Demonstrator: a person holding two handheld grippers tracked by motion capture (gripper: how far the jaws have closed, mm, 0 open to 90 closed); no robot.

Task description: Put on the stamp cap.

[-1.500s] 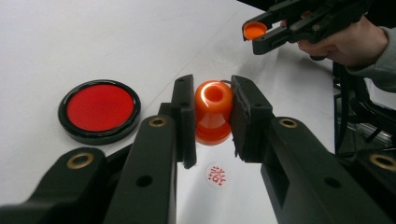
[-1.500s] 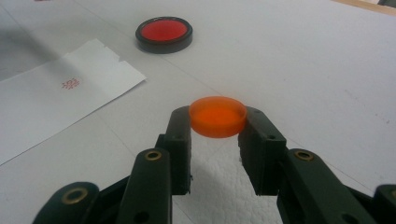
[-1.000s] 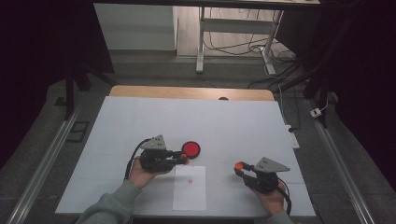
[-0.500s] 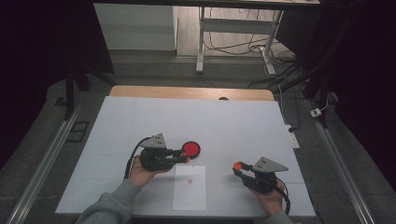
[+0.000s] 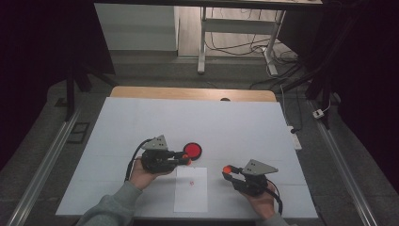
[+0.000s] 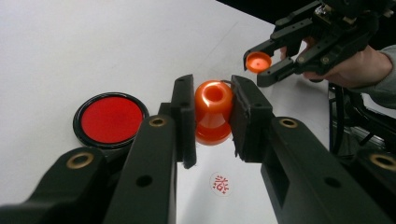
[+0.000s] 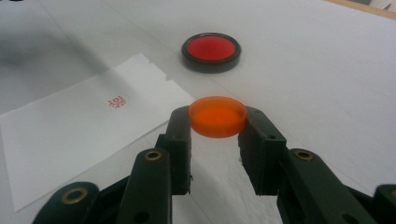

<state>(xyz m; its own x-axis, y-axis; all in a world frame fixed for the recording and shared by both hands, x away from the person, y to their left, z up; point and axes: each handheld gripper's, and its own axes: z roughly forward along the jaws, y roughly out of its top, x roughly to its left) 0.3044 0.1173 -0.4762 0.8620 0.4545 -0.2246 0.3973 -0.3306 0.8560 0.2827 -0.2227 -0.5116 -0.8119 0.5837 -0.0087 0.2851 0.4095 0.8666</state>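
My left gripper is shut on an orange stamp body, held just above the top edge of a white paper sheet. The sheet carries a small red stamp mark. A round black ink pad with a red face lies on the table right beside the left gripper's tips. My right gripper is shut on a flat orange cap, held off the sheet's right edge and pointing towards the left gripper. In the left gripper view, the right gripper and its cap appear at the upper right.
The white table top stretches bare behind the ink pad to a wooden strip at its far edge. Metal rails run along both sides of the table. Table legs and cables lie on the floor beyond.
My right gripper with the orange cap has shifted left, closer to the paper and the left gripper. The left gripper and the stamp body have stayed put.
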